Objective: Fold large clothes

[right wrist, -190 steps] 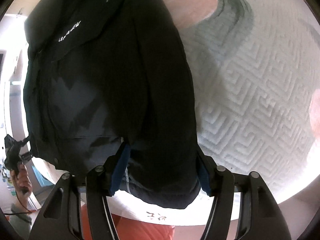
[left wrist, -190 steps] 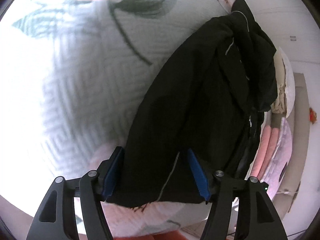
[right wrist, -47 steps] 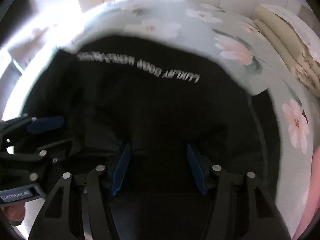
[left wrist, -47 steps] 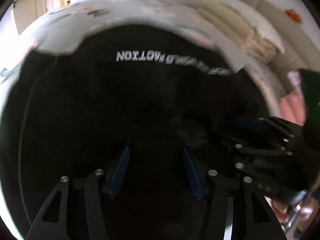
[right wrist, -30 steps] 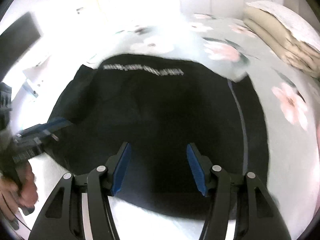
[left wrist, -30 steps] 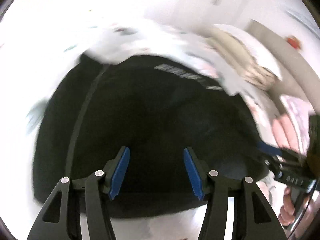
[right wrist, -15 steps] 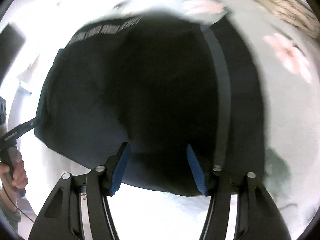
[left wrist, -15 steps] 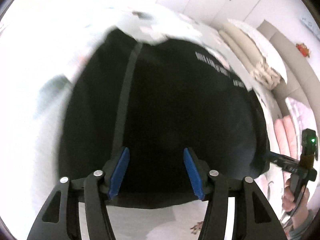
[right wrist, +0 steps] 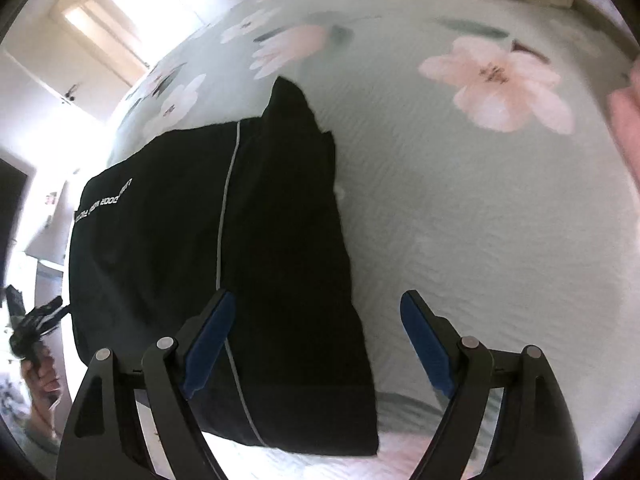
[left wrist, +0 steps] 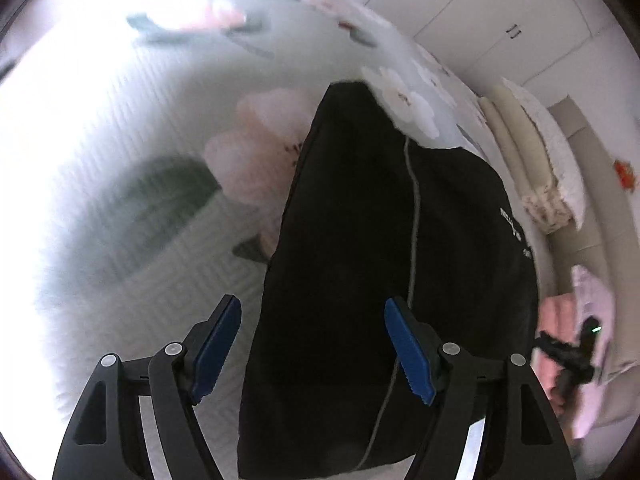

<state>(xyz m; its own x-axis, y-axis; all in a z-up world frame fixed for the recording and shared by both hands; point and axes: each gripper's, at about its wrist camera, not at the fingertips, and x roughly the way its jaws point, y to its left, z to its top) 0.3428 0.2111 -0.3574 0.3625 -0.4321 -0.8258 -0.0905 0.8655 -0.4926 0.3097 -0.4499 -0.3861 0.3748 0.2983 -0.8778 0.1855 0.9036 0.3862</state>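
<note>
on a bed w/ a pale green floral bedspread [right wrist: 460, 208], a black jacket [right wrist: 192, 248] lies folded into a thick rectangle, white lettering along one edge and a thin grey piping line running down it. one narrower flap pokes out past the far end, toward the pillows.

left gripper [left wrist: 312, 344] hovers over the near edge of the jacket, jaws spread wide, nothing between them. right gripper [right wrist: 316, 344] hovers at the jacket's opposite side, straddling its long edge, half over cloth, half over bedspread, jaws also wide apart and empty. neither seems to touch the fabric.

judgement: fold looks nearly done; what's left is prob. tidying or one more fold. to do it well, bring each gripper down at a corner of the same short edge, pinch all layers together so the stack doesn't slide apart, lift evenly, keep edges lined up w/ the piping as a guide. the sticking-out flap should be tucked in first or it'll spoil the shape.

around: stacked cream bedding [left wrist: 536, 160] at the head of the bed, pink folded cloth [left wrist: 560, 312] at the side, white wardrobe doors [left wrist: 500, 32] behind. none of it crowds the jacket; plenty of open bedspread. some motion blur in the left wrist view, so fine detail there is uncertain.
</note>
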